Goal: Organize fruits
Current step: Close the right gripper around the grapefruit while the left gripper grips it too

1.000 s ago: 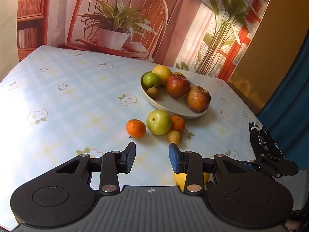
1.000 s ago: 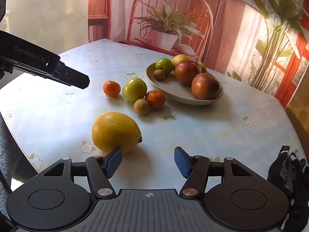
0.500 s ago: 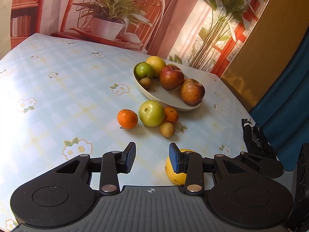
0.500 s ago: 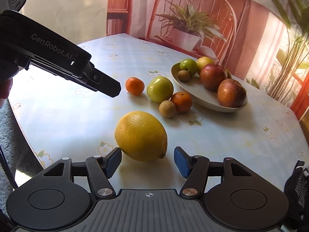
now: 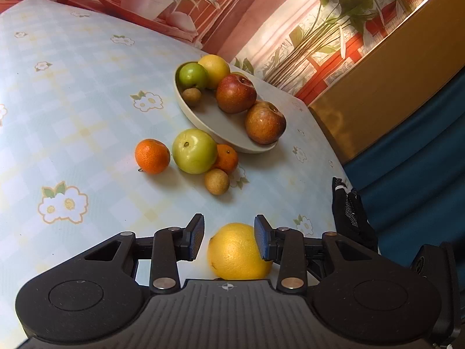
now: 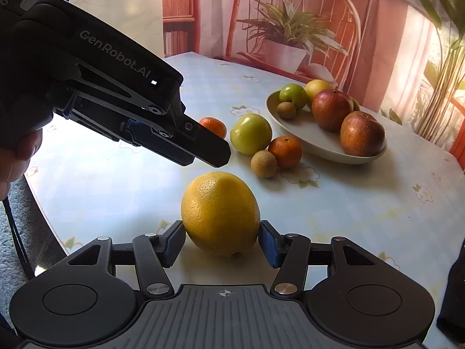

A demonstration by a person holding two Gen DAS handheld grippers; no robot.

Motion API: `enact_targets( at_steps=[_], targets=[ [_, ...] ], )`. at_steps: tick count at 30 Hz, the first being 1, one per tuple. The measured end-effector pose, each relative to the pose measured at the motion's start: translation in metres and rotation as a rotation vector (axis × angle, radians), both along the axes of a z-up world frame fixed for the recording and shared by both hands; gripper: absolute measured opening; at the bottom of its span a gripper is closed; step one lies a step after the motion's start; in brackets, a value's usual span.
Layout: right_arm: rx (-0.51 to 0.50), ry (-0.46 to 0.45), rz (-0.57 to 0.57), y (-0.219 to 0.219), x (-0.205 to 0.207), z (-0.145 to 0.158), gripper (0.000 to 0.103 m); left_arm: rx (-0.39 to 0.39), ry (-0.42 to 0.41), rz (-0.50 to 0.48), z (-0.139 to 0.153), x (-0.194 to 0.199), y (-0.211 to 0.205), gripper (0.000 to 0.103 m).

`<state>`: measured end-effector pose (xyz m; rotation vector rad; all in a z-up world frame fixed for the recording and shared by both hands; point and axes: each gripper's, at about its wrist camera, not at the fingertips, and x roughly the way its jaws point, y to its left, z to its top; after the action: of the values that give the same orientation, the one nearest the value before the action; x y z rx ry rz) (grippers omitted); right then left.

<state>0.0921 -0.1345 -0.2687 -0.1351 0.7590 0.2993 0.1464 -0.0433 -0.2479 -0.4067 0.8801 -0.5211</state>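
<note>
Right hand-held gripper (image 6: 222,240) advanced, pads bracketing lemon (image 6: 220,213)

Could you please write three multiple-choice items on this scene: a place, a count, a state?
1. Where is the big lemon? A in the bowl; B on the table between the right claw's fingers; C on a chair.
2. Mandarins on the table? A two; B one; C four.
3. The left claw is: A gripping a mandarin; B gripping an apple; C open.
1 B, fingers flank it; 2 A, both beside the green apple; 3 C, fingers apart, nothing held.
</note>
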Motion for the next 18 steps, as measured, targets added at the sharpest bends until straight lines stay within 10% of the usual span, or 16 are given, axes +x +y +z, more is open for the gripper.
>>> enact_targets(
  at_steps=[18],
  targets=[
    [0.123,0.002,-0.091,-0.01,0.019,-0.002,0.051,-0.027,0.047,0.054,-0.008,0.023,-0.007,0.04]
  ],
)
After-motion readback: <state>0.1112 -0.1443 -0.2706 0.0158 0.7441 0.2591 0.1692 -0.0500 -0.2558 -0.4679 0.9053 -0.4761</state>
